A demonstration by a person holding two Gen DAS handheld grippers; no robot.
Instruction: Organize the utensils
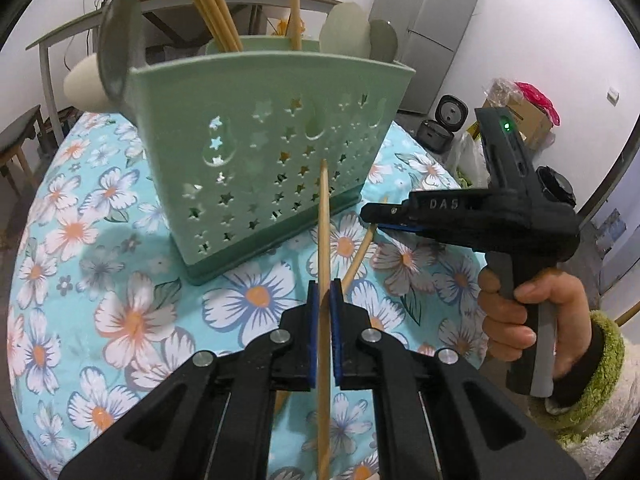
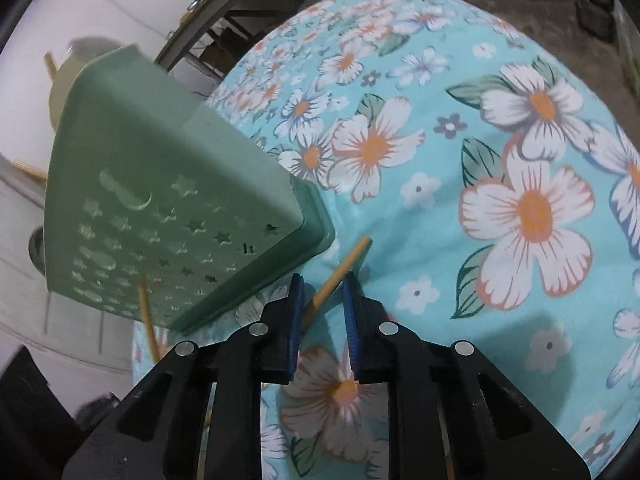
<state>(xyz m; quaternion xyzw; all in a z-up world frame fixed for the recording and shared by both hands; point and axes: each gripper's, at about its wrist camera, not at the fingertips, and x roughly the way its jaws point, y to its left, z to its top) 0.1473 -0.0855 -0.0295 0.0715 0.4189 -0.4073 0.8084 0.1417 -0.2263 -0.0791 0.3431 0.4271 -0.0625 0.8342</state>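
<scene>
Your right gripper (image 2: 322,296) is open around the loose chopstick (image 2: 340,276) on the tablecloth (image 2: 440,240), lying diagonal by the green holder (image 2: 160,200); left gripper (image 1: 325,300) pinches another chopstick (image 1: 324,240).

Soft, even indoor light; faint shadows on the table (image 1: 132,312). Strong fisheye bending, dark corners; right wrist view slightly blurred at 9 o'clock.

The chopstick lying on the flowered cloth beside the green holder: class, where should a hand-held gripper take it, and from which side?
Grip the chopstick on its bare shaft just behind the tip, coming from above with a finger each side. It lies flat on the cloth, and the green holder crowds its far end.
</scene>
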